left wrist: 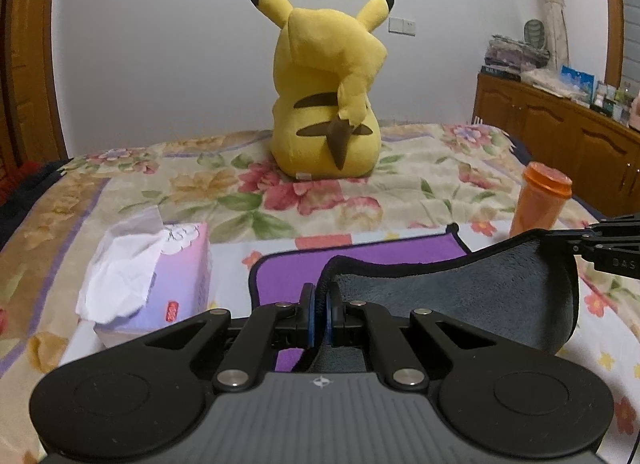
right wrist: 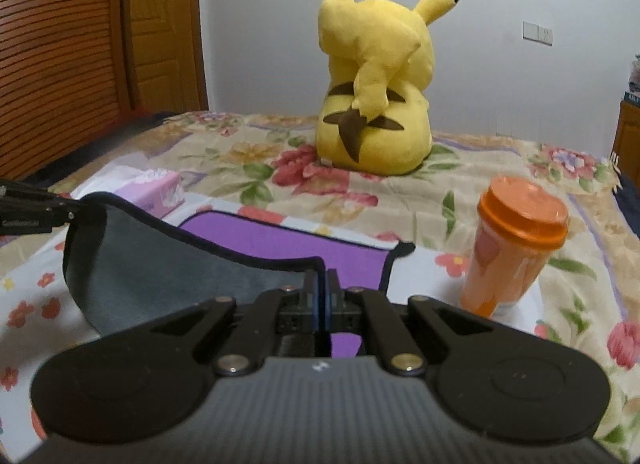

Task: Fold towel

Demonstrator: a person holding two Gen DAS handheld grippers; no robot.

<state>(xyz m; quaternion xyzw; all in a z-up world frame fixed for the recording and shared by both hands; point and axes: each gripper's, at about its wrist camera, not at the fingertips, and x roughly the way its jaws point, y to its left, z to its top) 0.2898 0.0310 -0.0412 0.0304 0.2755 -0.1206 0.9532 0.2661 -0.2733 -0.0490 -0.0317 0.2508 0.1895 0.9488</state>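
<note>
A towel, purple on one face (left wrist: 360,264) and grey on the other (left wrist: 460,296), lies on the flowered bed. Its near edge is lifted and curls over the purple part. My left gripper (left wrist: 320,296) is shut on the near left corner of the towel. My right gripper (right wrist: 322,284) is shut on the near right corner; the grey underside (right wrist: 160,264) hangs between the two and the purple face (right wrist: 300,244) lies flat beyond. Each gripper shows in the other's view, the right at the right edge (left wrist: 576,242), the left at the left edge (right wrist: 76,206).
A yellow plush toy (left wrist: 328,104) sits at the back of the bed. A tissue box (left wrist: 160,284) lies left of the towel and an orange lidded cup (right wrist: 516,256) stands right of it. A wooden cabinet (left wrist: 560,136) is at the right, a wooden door (right wrist: 80,44) at the left.
</note>
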